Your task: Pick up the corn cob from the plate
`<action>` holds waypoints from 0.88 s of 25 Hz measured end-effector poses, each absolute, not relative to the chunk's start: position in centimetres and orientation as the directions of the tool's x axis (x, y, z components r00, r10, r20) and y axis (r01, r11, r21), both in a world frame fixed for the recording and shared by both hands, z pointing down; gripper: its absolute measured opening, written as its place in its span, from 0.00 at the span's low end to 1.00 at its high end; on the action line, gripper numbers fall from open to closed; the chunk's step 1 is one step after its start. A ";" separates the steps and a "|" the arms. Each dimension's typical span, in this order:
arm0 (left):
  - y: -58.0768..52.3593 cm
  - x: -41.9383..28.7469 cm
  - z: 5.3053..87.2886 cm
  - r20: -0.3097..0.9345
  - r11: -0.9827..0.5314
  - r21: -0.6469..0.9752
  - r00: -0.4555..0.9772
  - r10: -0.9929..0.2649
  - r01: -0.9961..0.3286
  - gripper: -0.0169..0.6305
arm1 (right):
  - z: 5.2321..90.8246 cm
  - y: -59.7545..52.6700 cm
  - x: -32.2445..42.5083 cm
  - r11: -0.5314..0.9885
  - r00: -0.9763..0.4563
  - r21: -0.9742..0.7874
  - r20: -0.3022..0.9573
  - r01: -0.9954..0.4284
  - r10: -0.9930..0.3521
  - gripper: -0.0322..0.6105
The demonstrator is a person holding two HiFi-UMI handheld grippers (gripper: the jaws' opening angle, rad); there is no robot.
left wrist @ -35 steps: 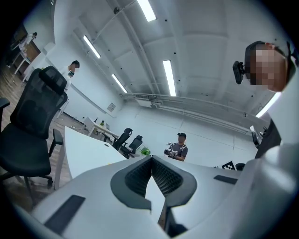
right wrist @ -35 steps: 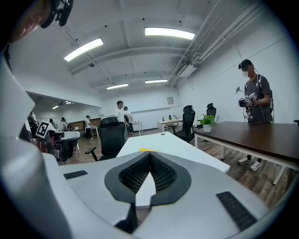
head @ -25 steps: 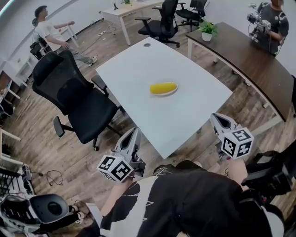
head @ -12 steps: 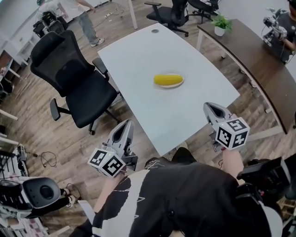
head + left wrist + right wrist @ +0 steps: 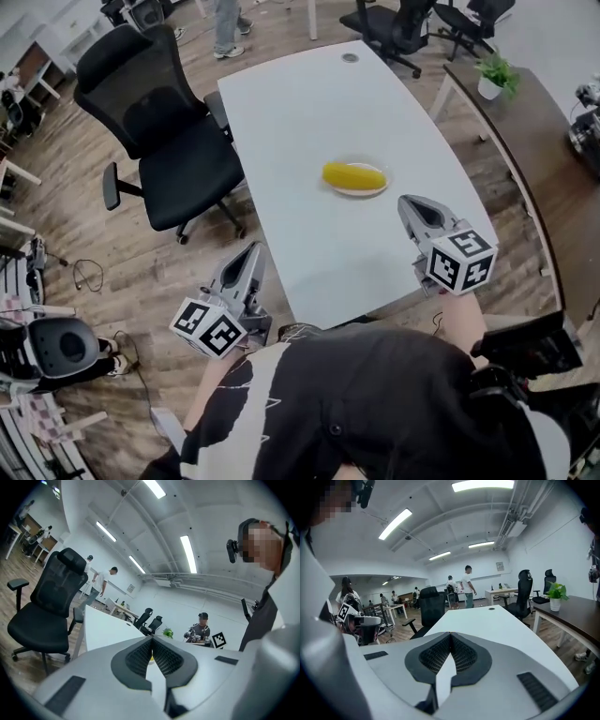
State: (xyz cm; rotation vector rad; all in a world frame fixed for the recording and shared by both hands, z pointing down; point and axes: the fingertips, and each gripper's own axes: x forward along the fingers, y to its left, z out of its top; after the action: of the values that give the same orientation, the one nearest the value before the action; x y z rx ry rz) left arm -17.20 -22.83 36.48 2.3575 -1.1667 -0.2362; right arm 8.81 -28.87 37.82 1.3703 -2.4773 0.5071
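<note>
A yellow corn cob [image 5: 354, 175] lies on a small white plate [image 5: 364, 191] near the middle of the white table [image 5: 309, 112]. My right gripper [image 5: 405, 201] is shut and empty, over the table's near right part, a short way below and right of the plate. My left gripper [image 5: 253, 248] is shut and empty, off the table's near left edge, above the wood floor. In the left gripper view the jaws [image 5: 151, 638] meet at the tips and point across the table. In the right gripper view the jaws [image 5: 451, 634] are closed, with the bare tabletop [image 5: 487, 620] beyond.
A black office chair [image 5: 159, 122] stands close to the table's left side. A dark brown desk [image 5: 544, 178] with a potted plant [image 5: 494, 73] runs along the right. More black chairs [image 5: 398, 23] stand behind the table. People stand in the room's background.
Both grippers have moved forward toward the table. The right one has gone further, coming over the tabletop and nearer the plate. The corn has not moved on its plate.
</note>
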 end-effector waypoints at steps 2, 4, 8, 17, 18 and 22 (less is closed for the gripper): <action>-23.7 -17.3 36.8 0.070 -0.470 0.521 0.585 -0.808 -0.713 0.05 | 37.8 -31.0 8.6 0.533 -0.556 -0.177 0.386 -0.828 -0.736 0.07; -24.4 -17.2 37.2 0.076 -0.431 0.532 0.548 -0.833 -0.729 0.05 | 38.0 -32.8 8.4 0.573 -0.596 -0.185 0.382 -0.798 -0.706 0.07; -24.6 -16.2 37.8 0.100 -0.352 0.535 0.471 -0.876 -0.768 0.05 | 38.6 -35.8 7.7 0.668 -0.676 -0.182 0.398 -0.721 -0.621 0.07; -23.1 -17.6 39.4 0.193 -0.140 0.529 0.279 -0.941 -0.837 0.05 | 42.1 -40.5 3.0 0.835 -0.760 -0.130 0.506 -0.535 -0.408 0.07; -22.9 -18.0 39.6 0.200 -0.119 0.529 0.260 -0.945 -0.840 0.05 | 42.6 -41.0 2.4 0.841 -0.760 -0.128 0.515 -0.525 -0.396 0.07; -21.7 -19.0 40.6 0.231 -0.037 0.530 0.186 -0.955 -0.847 0.05 | 44.6 -42.6 0.9 0.878 -0.741 -0.078 0.574 -0.472 -0.347 0.07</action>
State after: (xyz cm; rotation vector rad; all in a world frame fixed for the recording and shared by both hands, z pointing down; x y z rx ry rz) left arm -19.01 -21.65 40.58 1.9064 -1.6844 -0.2489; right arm 0.94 -42.55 44.64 0.5916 -2.4797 0.2943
